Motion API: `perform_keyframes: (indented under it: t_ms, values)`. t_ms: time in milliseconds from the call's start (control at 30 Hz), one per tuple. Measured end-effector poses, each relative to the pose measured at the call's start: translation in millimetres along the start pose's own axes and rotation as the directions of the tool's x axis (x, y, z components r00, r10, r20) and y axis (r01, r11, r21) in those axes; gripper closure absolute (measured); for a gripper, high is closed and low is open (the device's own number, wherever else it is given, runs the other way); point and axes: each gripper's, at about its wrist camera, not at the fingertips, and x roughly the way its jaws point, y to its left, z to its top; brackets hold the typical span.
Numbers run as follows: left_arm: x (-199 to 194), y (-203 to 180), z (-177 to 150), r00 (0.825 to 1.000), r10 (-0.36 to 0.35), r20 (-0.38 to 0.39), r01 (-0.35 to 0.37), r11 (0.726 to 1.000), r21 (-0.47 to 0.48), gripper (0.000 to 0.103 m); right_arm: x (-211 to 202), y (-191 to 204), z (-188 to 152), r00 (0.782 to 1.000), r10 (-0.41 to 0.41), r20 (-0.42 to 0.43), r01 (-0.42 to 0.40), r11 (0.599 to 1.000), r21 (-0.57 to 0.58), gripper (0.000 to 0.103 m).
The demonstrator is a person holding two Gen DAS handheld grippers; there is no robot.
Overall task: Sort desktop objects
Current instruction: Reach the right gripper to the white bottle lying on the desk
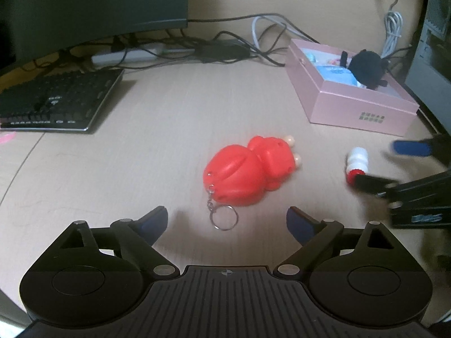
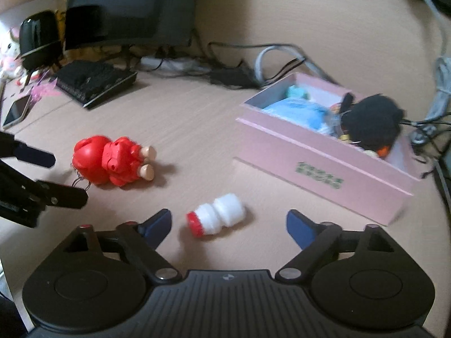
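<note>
A red toy figure (image 1: 245, 171) with a key ring (image 1: 224, 219) lies on its side on the desk, just ahead of my left gripper (image 1: 225, 214). That gripper is open and the ring sits between its blue pads without touching them. A small white bottle with a red cap (image 2: 218, 215) lies between the wide-open fingers of my right gripper (image 2: 229, 214), untouched. An open pink box (image 2: 318, 169) at the right holds a black plush (image 2: 372, 124) and blue items. The left wrist view also shows the bottle (image 1: 356, 162), the right gripper (image 1: 377, 166) and the box (image 1: 355, 107).
A black keyboard (image 1: 56, 101) lies at the left under a dark monitor (image 1: 93, 5). Tangled cables (image 1: 225, 48) and a power strip run along the back. A phone (image 2: 17, 109) and a black speaker (image 2: 39, 39) sit at the far left.
</note>
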Motion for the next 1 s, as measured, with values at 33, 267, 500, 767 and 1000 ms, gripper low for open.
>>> perform_keyframes:
  t_ms: [33, 267, 500, 767, 1000]
  values:
    - [2, 0, -1, 1.000, 0.003, -0.001, -0.003, 1.000, -0.002, 0.008, -5, -3, -1, 1.000, -0.025, 0.016, 0.025, 1.000, 0.007, 0.005]
    - [8, 2, -9, 1.000, -0.024, -0.019, 0.024, 1.000, -0.017, 0.006, -6, -25, -7, 0.990, -0.138, 0.016, 0.137, 0.990, 0.029, 0.003]
    - [4, 8, -10, 1.000, -0.005, -0.011, 0.004, 0.999, -0.037, 0.006, 10, 0, -3, 0.995, -0.100, 0.013, 0.101, 0.994, -0.043, 0.003]
    - [-4, 18, -9, 1.000, 0.003, 0.000, -0.003, 0.998, -0.063, 0.005, 15, 27, 10, 1.000, 0.021, 0.007, -0.021, 1.000, -0.018, 0.006]
    - [-5, 22, -11, 1.000, 0.011, -0.009, -0.011, 0.997, -0.074, 0.005, 20, 28, 6, 0.999, 0.020, -0.032, -0.019, 0.999, 0.029, 0.021]
